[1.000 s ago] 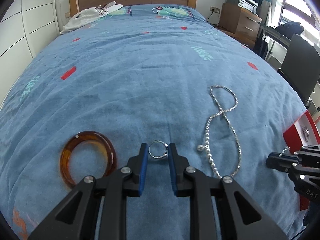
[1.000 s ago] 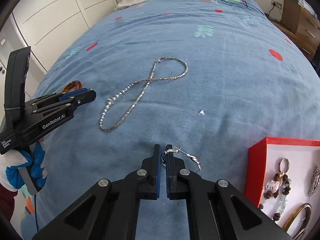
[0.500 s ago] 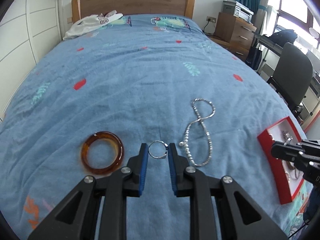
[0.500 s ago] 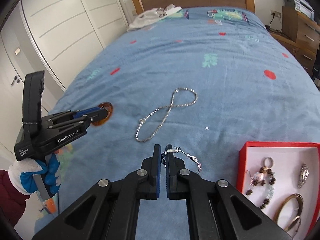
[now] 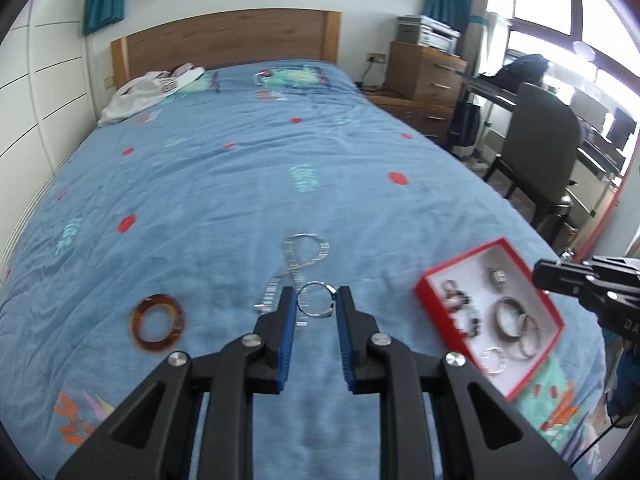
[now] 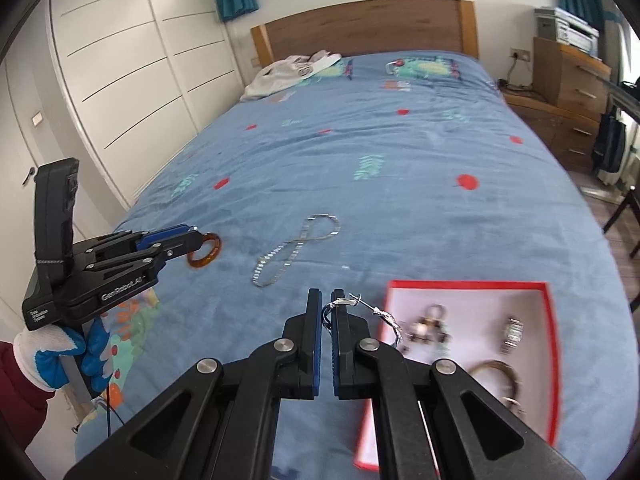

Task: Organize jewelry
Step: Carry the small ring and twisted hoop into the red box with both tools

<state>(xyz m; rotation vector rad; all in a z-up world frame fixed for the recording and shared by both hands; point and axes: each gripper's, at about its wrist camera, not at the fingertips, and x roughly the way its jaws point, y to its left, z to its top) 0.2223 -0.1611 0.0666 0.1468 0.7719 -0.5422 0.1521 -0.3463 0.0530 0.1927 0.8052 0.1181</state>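
Note:
My left gripper (image 5: 316, 305) is shut on a silver hoop ring (image 5: 315, 305) and holds it well above the blue bedspread. My right gripper (image 6: 327, 311) is shut on a silver hoop earring (image 6: 376, 311) that sticks out to the right, over the left edge of the red jewelry box (image 6: 550, 344). The box also shows in the left wrist view (image 5: 554, 314), holding several pieces. A silver chain necklace (image 6: 298, 245) and an amber bangle (image 5: 157, 322) lie on the bed.
A white garment (image 5: 148, 90) lies near the wooden headboard (image 5: 224, 42). White wardrobes (image 6: 120, 80) stand left of the bed. Wooden drawers (image 5: 424, 70), a desk and a dark chair (image 5: 540, 152) stand to the right.
Both grippers have risen and pulled back from the bed, each keeping its piece. The jewelry box has come further into both views, nearer the right gripper.

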